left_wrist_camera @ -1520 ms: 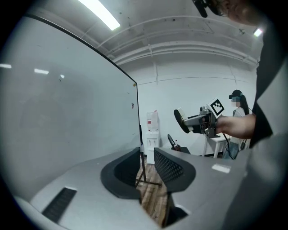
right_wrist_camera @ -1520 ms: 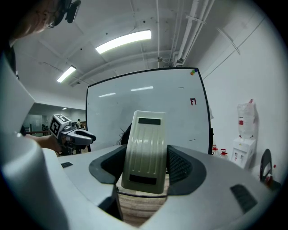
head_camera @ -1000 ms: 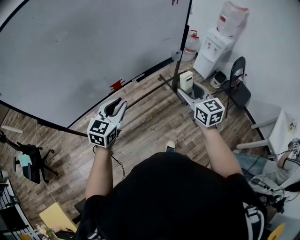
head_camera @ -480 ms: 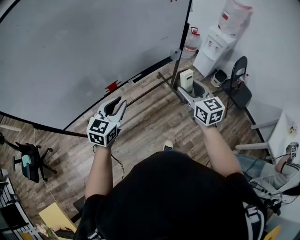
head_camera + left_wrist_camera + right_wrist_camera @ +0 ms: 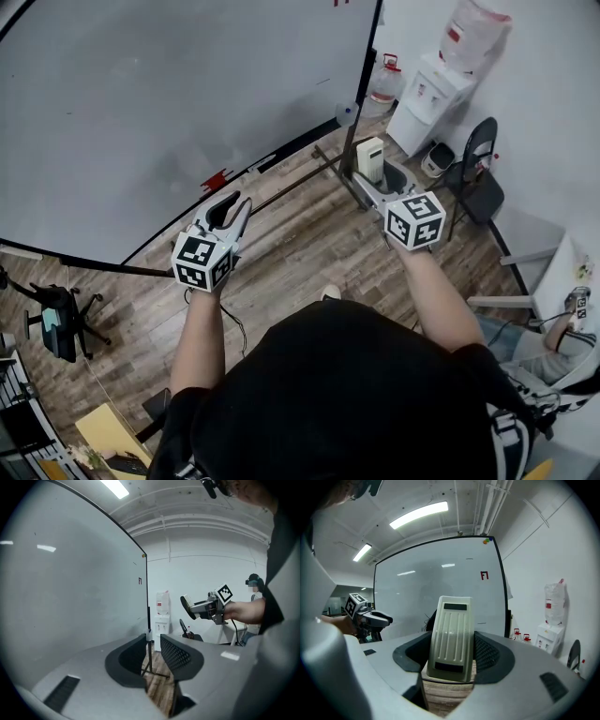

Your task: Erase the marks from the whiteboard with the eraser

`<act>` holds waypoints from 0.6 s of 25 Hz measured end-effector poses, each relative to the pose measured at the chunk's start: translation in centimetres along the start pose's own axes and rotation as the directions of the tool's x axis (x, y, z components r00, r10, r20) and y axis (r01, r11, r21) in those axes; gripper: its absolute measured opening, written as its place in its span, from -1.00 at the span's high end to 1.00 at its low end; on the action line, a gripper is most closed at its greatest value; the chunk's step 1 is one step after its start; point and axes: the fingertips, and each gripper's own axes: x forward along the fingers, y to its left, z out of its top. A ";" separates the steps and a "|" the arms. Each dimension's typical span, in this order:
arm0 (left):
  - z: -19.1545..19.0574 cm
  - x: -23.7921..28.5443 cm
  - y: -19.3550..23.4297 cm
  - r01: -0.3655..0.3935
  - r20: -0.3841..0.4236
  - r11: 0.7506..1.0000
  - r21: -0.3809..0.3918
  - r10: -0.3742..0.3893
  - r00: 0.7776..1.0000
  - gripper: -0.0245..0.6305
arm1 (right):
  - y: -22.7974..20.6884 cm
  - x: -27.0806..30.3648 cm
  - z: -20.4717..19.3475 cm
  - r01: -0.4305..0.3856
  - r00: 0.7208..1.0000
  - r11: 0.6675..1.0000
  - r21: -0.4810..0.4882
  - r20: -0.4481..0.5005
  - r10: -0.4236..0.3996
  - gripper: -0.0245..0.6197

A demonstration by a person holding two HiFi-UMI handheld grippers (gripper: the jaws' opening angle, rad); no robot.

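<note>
A large whiteboard (image 5: 169, 103) on a black-framed stand fills the upper left of the head view; in the right gripper view the whiteboard (image 5: 440, 581) carries a small red mark (image 5: 484, 575) near its top right corner and a thin dark stroke (image 5: 482, 623) lower down. My right gripper (image 5: 375, 183) is shut on a cream ribbed eraser (image 5: 451, 637), held upright between the jaws, eraser (image 5: 372, 160) pointing toward the board's right edge. My left gripper (image 5: 228, 212) stands open and empty, short of the board's lower edge; its jaws frame bare floor.
A water dispenser (image 5: 431, 89) with spare bottles stands right of the board. A black folding chair (image 5: 476, 173) is near it. An office chair (image 5: 58, 323) sits at the lower left. A red item (image 5: 217, 177) rests at the board's lower rail. Wood floor lies underfoot.
The view has shifted slightly; both grippers have drifted a little left and stayed at the same height. The eraser stays clamped in the right gripper.
</note>
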 end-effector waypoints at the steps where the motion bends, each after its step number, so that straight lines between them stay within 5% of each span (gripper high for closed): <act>1: 0.2 0.5 -0.1 0.000 -0.001 1.000 0.000 0.000 1.000 0.61 | -0.6 0.1 -0.1 0.000 1.000 1.000 0.000 -0.003 0.000 0.12; 15: 1.9 6.3 -1.3 -0.021 -0.033 1.000 0.014 0.022 0.999 0.66 | -7.2 2.1 -0.8 -0.031 0.999 0.999 -0.028 -0.044 0.030 0.12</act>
